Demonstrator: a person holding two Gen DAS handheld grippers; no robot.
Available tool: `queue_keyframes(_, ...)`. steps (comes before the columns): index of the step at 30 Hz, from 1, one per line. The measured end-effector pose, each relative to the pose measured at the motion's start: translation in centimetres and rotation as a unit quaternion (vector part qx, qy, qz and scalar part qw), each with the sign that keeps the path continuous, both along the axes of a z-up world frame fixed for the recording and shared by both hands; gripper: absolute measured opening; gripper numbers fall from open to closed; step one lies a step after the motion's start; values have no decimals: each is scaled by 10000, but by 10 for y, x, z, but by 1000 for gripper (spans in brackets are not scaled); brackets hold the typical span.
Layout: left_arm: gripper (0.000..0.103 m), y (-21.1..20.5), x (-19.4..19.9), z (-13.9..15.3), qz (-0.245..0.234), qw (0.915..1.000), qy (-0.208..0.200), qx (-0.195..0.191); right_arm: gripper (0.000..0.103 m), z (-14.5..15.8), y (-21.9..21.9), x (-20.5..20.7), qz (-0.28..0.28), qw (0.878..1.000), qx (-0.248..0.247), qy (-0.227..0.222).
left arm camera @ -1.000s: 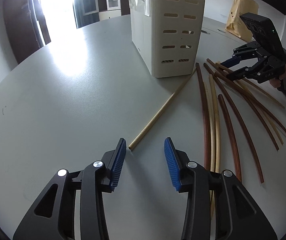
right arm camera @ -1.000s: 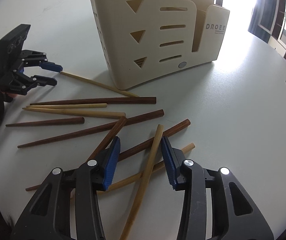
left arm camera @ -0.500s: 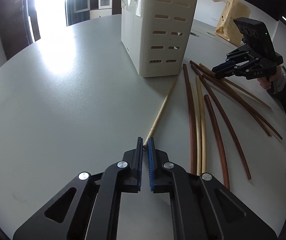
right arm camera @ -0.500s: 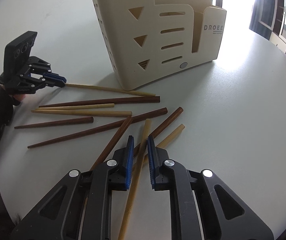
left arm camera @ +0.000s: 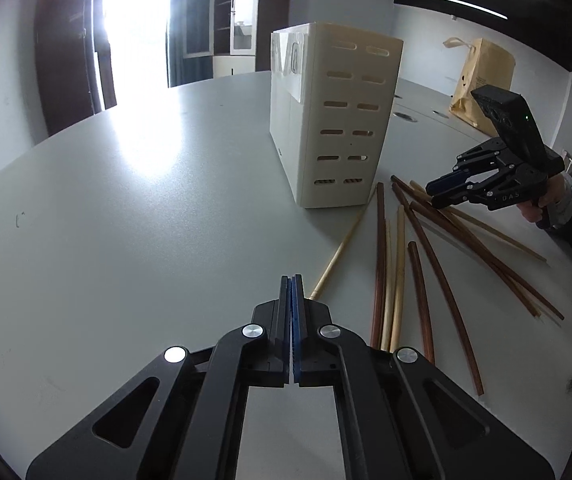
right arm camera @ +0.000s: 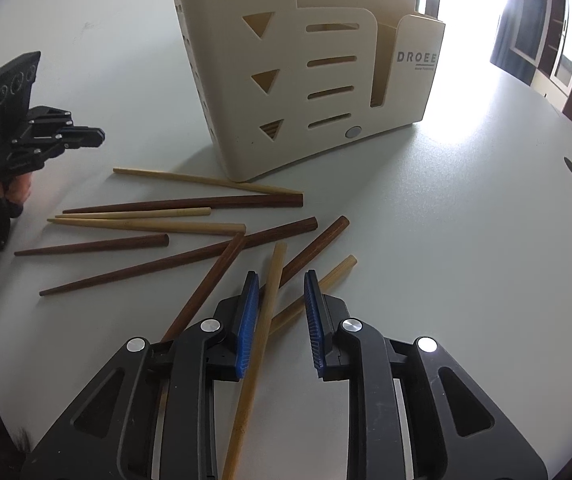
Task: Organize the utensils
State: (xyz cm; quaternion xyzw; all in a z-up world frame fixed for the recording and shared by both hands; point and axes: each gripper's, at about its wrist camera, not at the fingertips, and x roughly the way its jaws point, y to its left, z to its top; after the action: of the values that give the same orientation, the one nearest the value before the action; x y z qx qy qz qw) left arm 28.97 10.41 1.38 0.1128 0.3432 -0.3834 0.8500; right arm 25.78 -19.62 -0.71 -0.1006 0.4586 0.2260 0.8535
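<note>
Right now I am working over a wide grey table (right arm camera: 466, 220), with the cream utensil holder (right arm camera: 318, 80) standing upright toward its middle and the chopsticks scattered flat on the bare surface in front of it; none of the loose ones is in the holder yet, though something dark shows through its lowest slots.

My left gripper (left arm camera: 292, 280) is clenched fully, pads together with nothing between them. The pale chopstick (left arm camera: 342, 246) it was meant to take lies on the table, its near end just beside the fingertips on their right, its long axis running away toward the holder's foot. In the right wrist view the same gripper hangs clear above that stick's end, so I judge the grasp missed.

My right gripper (right arm camera: 278, 304) has its jaws opening. A light chopstick (right arm camera: 264, 320) lies between them, leaning against the left pad and apart from the right one, so it is released, not gripped. Its long axis runs almost straight along the fingers, pointing toward the holder, over two other sticks that cross beneath it.

The right hand is the nearer to a usable stick. I judge that the next move turns on closing squarely across that stick's width.
</note>
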Motion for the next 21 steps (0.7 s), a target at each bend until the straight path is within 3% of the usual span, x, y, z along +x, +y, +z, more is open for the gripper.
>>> queue_keyframes(2, 0, -3, -5, 1, -71, 9998, 34, 168, 24, -1, 2, -1, 47, 10000, -21, -8)
queue_keyframes(4, 0, -11, -9, -5, -156, 9981, -42, 591, 24, -1, 5, -3, 101, 9999, -67, -38)
queue_keyframes(7, 7, -23, -11, -20, -411, 9951, 7, 904, 24, -1, 8, -5, 146, 9998, -117, -75)
queue_keyframes(10, 17, -29, -6, -26, -471, 9941, 52, 973, 24, -1, 7, -4, 141, 9998, -96, -64)
queue_keyframes(14, 67, -35, 2, -29, -520, 9933, 105, 1024, 24, -1, 8, -4, 153, 9998, -109, -78)
queue_keyframes(17, 75, -40, 9, -31, -669, 9927, 275, 962, 24, 0, 8, -5, 168, 9998, -114, -85)
queue_keyframes(19, 67, -44, 10, -30, -737, 9927, 268, 920, 24, 0, 8, -5, 164, 9998, -100, -78)
queue_keyframes(20, 45, -45, 10, -29, -773, 9928, 235, 880, 24, 0, 8, -4, 165, 9998, -96, -75)
queue_keyframes(21, 30, -45, 10, -28, -777, 9931, 227, 854, 24, 0, 8, -4, 162, 9998, -96, -75)
